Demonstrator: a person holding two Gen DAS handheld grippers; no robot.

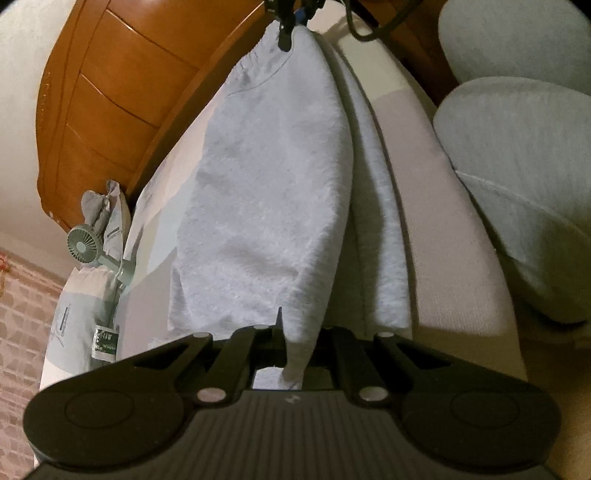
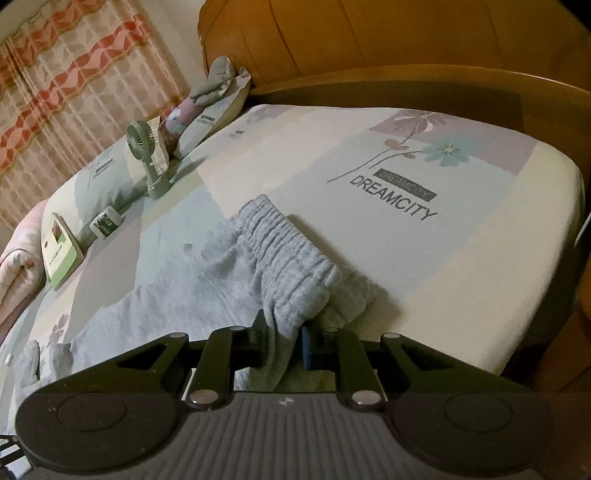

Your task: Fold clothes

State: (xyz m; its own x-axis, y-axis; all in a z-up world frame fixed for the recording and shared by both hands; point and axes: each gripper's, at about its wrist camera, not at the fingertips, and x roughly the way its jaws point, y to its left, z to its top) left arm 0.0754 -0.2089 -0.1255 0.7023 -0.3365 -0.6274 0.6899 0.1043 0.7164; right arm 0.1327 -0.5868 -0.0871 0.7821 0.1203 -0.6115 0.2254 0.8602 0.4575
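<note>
Light grey sweatpants (image 1: 266, 184) lie stretched lengthwise over the flowered bed sheet (image 1: 436, 221). My left gripper (image 1: 295, 339) is shut on the fabric at the near leg end, which hangs pinched between its fingers. At the far end, the right gripper (image 1: 284, 33) clamps the gathered waistband. In the right wrist view that elastic waistband (image 2: 291, 254) bunches up in front of my right gripper (image 2: 282, 343), whose pads press on a fold of it. From there the sweatpants (image 2: 177, 295) trail away to the left across the sheet (image 2: 424, 258).
A small green fan (image 2: 142, 147) stands beside pillows (image 2: 110, 177) at the bed's edge, with a green booklet (image 2: 61, 254) and a small packet (image 2: 105, 221) near it. A wooden headboard (image 2: 369, 44) rises behind. Grey rounded cushions (image 1: 517, 166) sit to the right of the pants.
</note>
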